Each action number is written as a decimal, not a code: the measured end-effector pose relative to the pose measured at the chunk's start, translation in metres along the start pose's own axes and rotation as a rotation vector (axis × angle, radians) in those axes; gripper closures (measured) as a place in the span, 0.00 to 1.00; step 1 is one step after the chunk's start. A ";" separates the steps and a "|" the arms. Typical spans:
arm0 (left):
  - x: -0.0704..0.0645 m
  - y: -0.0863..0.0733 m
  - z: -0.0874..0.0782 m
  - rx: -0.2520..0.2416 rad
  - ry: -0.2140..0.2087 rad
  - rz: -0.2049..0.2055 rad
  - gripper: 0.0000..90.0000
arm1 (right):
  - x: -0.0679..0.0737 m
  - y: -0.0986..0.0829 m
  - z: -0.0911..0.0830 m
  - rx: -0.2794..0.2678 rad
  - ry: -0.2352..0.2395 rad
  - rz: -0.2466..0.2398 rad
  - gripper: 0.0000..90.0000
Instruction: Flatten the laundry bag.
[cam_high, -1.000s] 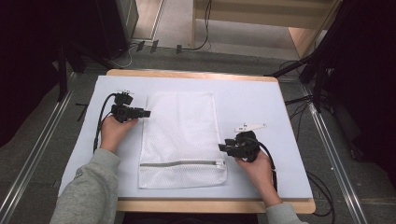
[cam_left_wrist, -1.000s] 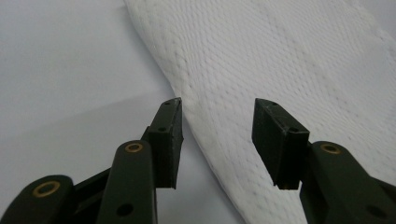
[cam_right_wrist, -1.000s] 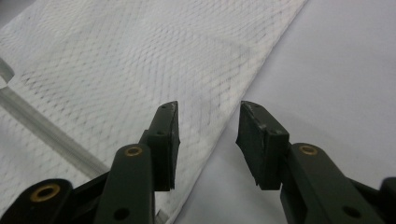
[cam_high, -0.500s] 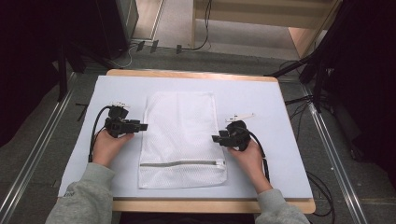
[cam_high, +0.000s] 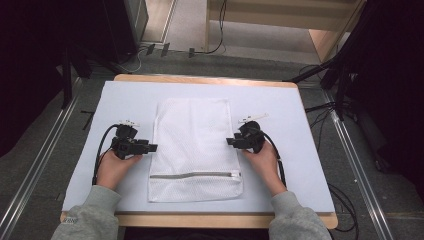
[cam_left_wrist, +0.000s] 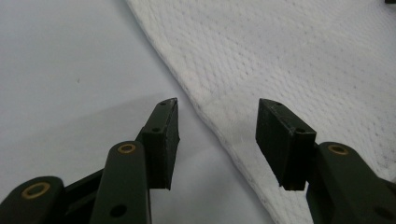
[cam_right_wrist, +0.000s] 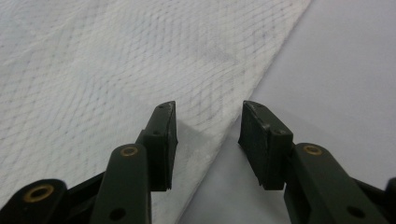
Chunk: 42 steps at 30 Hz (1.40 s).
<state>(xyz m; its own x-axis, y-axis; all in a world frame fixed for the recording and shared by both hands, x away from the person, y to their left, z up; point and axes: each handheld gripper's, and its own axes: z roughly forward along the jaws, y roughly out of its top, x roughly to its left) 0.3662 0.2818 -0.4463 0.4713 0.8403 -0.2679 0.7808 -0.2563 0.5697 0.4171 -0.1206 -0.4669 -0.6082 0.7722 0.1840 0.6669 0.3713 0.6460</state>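
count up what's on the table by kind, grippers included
white mesh laundry bag: 1
hand-held gripper: 2, the left hand-held gripper and the right hand-held gripper, both open at the bag's side edges
pale blue table mat: 1
total: 4

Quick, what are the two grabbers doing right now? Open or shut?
Left gripper: open, jaws either side of the white mesh bag's edge, holding nothing.
Right gripper: open, jaws either side of the bag's other edge, holding nothing.
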 end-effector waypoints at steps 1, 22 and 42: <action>-0.001 -0.002 0.000 0.003 0.004 -0.002 0.56 | -0.002 0.001 0.001 -0.003 0.002 0.003 0.64; -0.006 -0.001 0.009 0.009 0.008 -0.010 1.00 | -0.001 0.014 0.010 0.021 -0.035 -0.022 0.99; -0.003 0.024 0.025 -0.017 -0.034 0.003 1.00 | -0.021 -0.001 -0.009 0.014 -0.064 0.051 0.99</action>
<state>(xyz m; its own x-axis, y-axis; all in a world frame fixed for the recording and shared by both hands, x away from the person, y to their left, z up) 0.3938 0.2614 -0.4508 0.4873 0.8230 -0.2921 0.7726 -0.2503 0.5835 0.4255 -0.1418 -0.4649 -0.5447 0.8215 0.1686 0.7028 0.3374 0.6263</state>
